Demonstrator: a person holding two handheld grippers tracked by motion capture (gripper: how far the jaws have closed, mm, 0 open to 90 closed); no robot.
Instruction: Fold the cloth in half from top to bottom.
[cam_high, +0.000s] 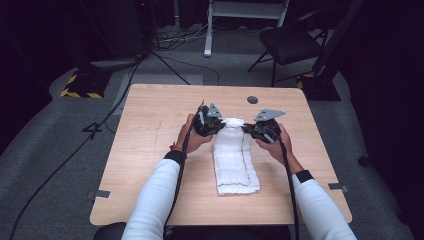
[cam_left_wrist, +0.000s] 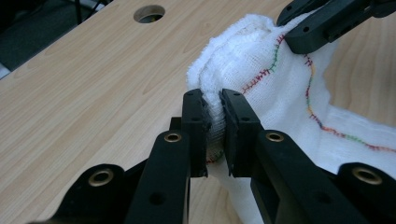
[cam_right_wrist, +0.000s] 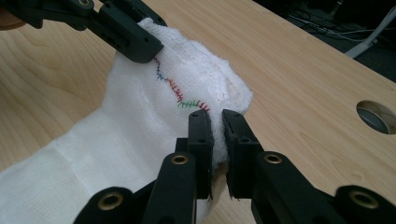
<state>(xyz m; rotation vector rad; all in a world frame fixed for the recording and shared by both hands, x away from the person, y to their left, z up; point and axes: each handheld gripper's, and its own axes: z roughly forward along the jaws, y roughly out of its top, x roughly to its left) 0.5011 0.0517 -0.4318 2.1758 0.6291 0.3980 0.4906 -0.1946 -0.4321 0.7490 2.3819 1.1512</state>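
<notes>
White cloth (cam_high: 235, 160), folded into a long strip w/ multicolour stitching along one edge, lay lengthwise at the middle of the wooden bench (cam_high: 150, 150). Near end flat on the wood; far end lifted off the surface, bunched up between the two tools.

Left hand-held gripper (cam_high: 209, 121) was clamped on the far-left corner of the cloth; in the left gripper view (cam_left_wrist: 214, 126) the jaws stood nearly together w/ several layers of fabric pinched between the pads. Right hand-held gripper (cam_high: 260, 127) was likewise clamped on the far-right corner; in the right gripper view (cam_right_wrist: 217, 140) white fabric was squeezed between its jaws, stitched edge running just beside them.

Both corners sat at approx. the same height, the raised fabric arching between them. Round cable hole (cam_high: 252, 100) in the bench lay just beyond the cloth's far end, toward the right gripper.
</notes>
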